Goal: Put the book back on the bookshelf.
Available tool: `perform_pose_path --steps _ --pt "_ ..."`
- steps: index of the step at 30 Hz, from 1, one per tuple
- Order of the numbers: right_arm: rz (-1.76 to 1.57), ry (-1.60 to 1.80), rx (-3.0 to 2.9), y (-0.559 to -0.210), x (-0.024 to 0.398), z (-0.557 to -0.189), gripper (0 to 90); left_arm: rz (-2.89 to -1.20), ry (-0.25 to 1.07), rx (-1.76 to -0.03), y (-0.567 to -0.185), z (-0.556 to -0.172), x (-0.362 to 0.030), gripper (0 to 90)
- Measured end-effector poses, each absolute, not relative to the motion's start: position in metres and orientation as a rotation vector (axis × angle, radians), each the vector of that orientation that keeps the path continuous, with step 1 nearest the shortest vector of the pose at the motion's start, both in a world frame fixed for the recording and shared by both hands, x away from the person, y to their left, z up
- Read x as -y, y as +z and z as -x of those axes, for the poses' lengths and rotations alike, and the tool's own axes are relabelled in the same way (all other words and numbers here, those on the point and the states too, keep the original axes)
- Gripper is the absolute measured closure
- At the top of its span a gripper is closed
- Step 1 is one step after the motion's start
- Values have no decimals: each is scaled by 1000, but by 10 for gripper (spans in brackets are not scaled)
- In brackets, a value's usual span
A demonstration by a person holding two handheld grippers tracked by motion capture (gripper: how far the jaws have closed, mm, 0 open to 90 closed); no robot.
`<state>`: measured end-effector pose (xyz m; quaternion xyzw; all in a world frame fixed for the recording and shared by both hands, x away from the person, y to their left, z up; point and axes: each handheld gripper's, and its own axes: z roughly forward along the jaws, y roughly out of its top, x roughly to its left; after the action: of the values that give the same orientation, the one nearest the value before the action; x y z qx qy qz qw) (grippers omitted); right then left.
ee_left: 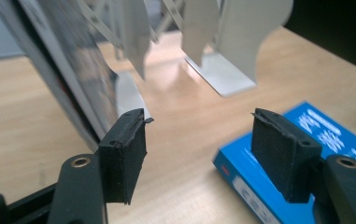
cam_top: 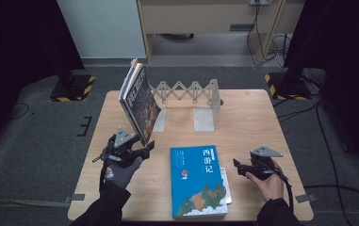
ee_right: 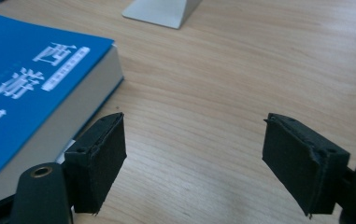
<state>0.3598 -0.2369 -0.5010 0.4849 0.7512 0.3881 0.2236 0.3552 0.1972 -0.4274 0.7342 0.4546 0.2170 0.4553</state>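
High view: I see 2 books in play. The dark book (cam_top: 139,101) leans tilted against the left end of the rack (cam_top: 191,94) at the back of the table (cam_top: 252,117), its top tipped away to the left. The blue book (cam_top: 198,181) lies flat near the front edge, long axis running front to back, with a thin white booklet (cam_top: 226,186) peeking out from under its right side. My left gripper (cam_top: 142,151) sits just in front of the dark book's lower corner, jaws pointing right. My right gripper (cam_top: 240,167) hangs just right of the blue book, aimed at its right long edge.

Left gripper view: the jaws stand well apart with nothing between them. The left pad (ee_left: 124,154) is right at the dark book's (ee_left: 73,79) bottom corner; I cannot tell whether it touches. The blue book's (ee_left: 316,135) corner lies behind the right pad.

Right gripper view: the jaws are wide open and empty, bare wood between them. The blue book (ee_right: 31,88) lies to the left, just beside the left pad (ee_right: 98,161).

I judge the right gripper nearer the blue book, so it needs a short slide left onto that edge.
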Motion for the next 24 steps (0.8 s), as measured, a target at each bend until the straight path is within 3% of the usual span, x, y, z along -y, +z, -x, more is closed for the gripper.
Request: perform_pose_path --steps 18,24 --pt "-1311 1211 -2146 -487 208 -355 254 -1862 337 -1116 -469 -360 -180 272" --pt "-1295 1211 -2186 -490 199 -354 255 -1891 284 -1111 -478 -362 -177 323"
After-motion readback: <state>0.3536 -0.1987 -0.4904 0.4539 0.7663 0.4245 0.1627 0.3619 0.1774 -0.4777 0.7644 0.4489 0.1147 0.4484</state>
